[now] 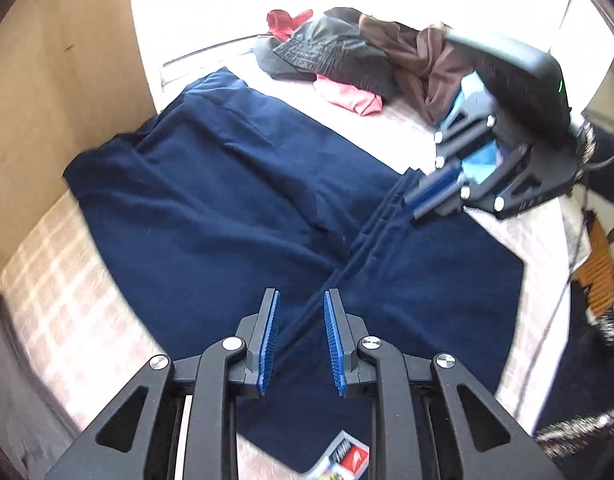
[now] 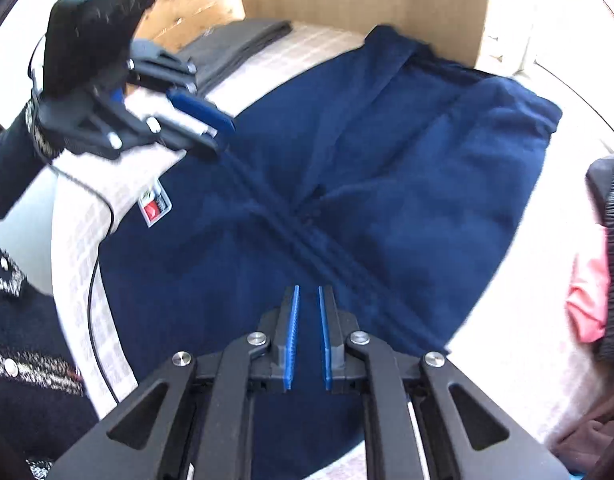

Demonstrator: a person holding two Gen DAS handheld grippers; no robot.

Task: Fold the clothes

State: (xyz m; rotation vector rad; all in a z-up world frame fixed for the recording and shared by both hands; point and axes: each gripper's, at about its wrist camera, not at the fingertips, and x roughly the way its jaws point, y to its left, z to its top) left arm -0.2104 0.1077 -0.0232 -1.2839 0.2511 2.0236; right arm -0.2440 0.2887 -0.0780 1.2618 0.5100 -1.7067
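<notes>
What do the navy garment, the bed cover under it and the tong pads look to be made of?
Navy garment: soft matte knit, probably fleece or cotton jersey; it creases loosely and shows no sheen.
Bed cover: woven cloth, pale pink check, flat finish.
Pads on the left tongs: blue ribbed rubber or plastic, which one unclear, set in matte black plastic arms.

Navy garment (image 1: 227, 184) spread flat on bed, probably trousers.
</notes>
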